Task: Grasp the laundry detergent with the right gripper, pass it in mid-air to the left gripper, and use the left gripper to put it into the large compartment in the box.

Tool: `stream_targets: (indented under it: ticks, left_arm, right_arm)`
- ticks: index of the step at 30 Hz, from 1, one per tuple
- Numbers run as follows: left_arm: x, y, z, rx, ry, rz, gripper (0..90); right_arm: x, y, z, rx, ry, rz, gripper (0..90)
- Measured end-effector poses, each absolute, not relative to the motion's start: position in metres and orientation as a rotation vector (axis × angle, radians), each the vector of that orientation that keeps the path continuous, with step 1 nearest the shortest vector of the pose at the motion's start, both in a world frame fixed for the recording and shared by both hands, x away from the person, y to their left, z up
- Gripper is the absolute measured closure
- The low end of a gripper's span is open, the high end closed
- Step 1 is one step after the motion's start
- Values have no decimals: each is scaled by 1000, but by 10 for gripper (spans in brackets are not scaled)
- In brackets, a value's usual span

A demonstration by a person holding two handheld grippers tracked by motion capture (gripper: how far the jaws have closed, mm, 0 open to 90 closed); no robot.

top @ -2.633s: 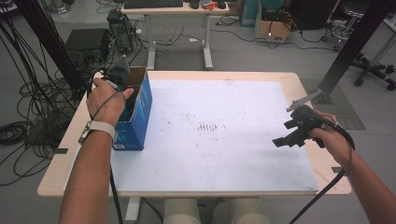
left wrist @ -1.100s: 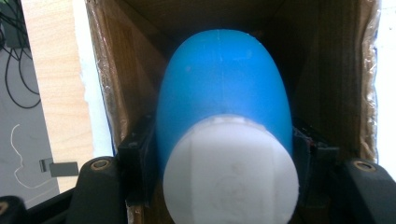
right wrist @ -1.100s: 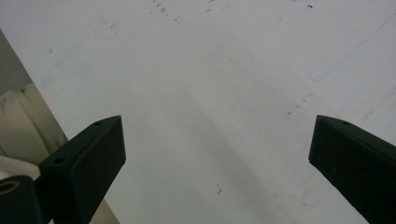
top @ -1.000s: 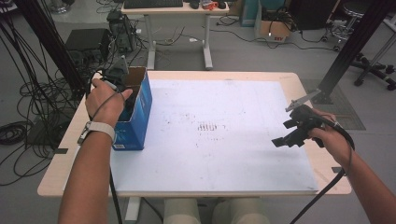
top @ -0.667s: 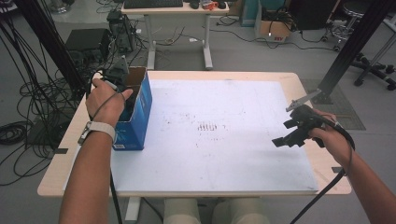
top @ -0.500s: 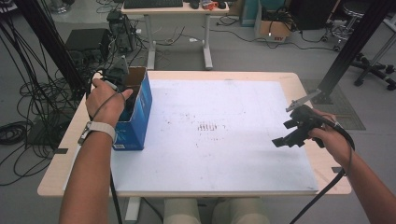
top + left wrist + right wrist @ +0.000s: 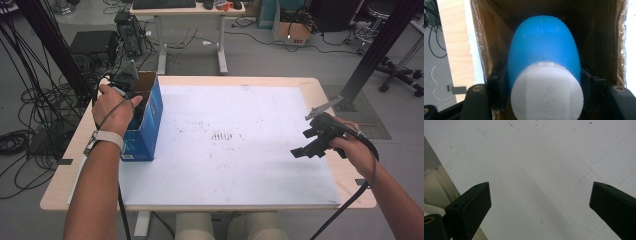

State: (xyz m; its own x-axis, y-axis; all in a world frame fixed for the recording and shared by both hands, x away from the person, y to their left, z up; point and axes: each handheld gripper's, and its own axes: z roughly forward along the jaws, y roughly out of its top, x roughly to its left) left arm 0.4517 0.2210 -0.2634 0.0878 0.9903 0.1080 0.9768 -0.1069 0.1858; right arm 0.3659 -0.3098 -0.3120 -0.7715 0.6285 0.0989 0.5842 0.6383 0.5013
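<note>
An open cardboard box (image 7: pixel 146 112) with blue sides stands on the table's left part. My left gripper (image 7: pixel 131 95) reaches down into it. In the left gripper view the jaws are shut on a blue bottle (image 7: pixel 544 47) with a white cap (image 7: pixel 547 92), and brown cardboard walls (image 7: pixel 491 37) surround it. My right gripper (image 7: pixel 306 145) hovers over the right side of the white table sheet (image 7: pixel 235 135). Its jaws stand open in the right gripper view (image 7: pixel 540 202), with bare sheet between them.
The wooden table edge (image 7: pixel 210 200) runs along the near side. Cables (image 7: pixel 20 140) lie on the floor at the left. A desk (image 7: pixel 185 10) and a black frame post (image 7: pixel 380 45) stand beyond the table.
</note>
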Motion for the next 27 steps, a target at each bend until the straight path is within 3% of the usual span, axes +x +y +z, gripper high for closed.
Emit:
stream_targets:
  ticks: [27]
  left_arm:
    - [451,221,-264,2266,2053,324,372]
  right_arm:
    - [366,-310,-312,1025,2764,804,38]
